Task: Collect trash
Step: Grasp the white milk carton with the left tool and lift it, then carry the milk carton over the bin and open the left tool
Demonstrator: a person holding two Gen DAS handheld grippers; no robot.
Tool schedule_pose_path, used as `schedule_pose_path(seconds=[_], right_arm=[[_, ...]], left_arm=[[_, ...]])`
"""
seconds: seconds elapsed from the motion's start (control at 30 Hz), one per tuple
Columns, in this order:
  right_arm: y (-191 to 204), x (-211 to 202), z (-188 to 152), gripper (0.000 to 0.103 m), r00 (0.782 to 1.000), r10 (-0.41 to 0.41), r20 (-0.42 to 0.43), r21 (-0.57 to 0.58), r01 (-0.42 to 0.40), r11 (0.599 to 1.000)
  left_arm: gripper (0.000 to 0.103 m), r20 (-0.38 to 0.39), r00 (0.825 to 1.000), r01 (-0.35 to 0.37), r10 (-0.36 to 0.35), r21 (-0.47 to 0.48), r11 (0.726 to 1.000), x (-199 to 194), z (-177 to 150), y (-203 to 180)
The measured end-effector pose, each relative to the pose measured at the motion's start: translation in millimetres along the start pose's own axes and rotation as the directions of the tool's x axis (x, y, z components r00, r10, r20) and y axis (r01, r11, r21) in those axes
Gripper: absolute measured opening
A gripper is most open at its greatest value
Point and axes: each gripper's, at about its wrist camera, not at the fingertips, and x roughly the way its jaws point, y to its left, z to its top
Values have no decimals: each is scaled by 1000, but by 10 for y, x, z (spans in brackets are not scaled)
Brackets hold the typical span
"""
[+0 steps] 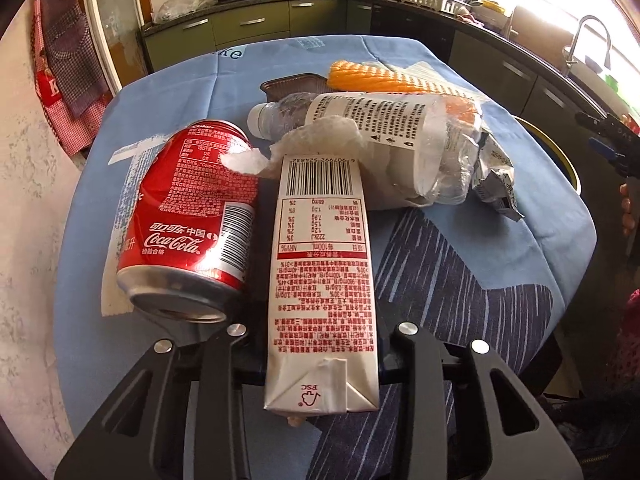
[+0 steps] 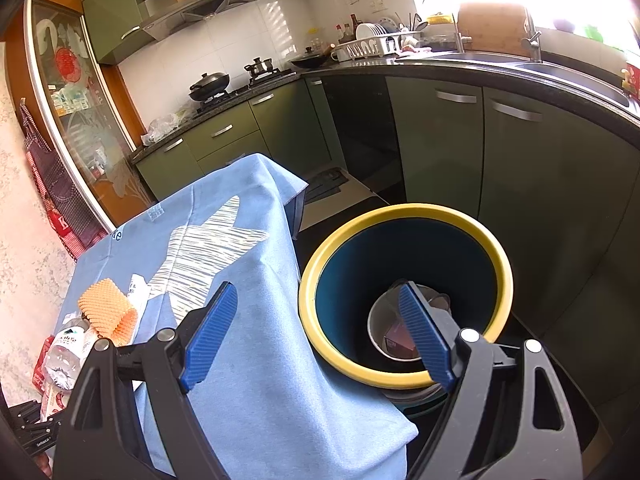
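Observation:
A white drink carton [image 1: 320,272] with red print lies lengthwise on the blue tablecloth [image 1: 520,248]. My left gripper [image 1: 320,328] is closed around its near end, one finger on each side. A dented red Coca-Cola can [image 1: 188,224] lies touching the carton's left side. Behind them are a crumpled tissue [image 1: 316,136], a crushed clear bottle [image 1: 360,120], an orange foam net [image 1: 376,76] and a foil wrapper [image 1: 494,176]. My right gripper [image 2: 316,290] stands open and empty, straddling the table's corner and the yellow-rimmed blue bin [image 2: 404,212].
A brown plastic tray [image 1: 292,82] sits at the back of the pile. The bin stands on the floor just right of the table, with some items at its bottom [image 2: 394,332]. Green kitchen cabinets [image 2: 460,152] run behind, and aprons [image 1: 68,68] hang on the left wall.

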Motion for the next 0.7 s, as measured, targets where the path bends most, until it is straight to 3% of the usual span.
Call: schedule_pose_path(seconds=[0.4,0.6,0.7], right_arm=[[26,-52,12,79,1000,6,8,-4,-6,1000],[-10,-131,12,79,1000,6,29,5,-7,1000],[-62,-210,21,79,999,-5,45,12,5,1000]], left_arm=[[35,-30,999,48,-45,115,992,-398,-165,-36],[35,35,988,138,-149,222,965,-644,-33,-331],[35,61,970,207,-237,310,928,-662,210,-655]])
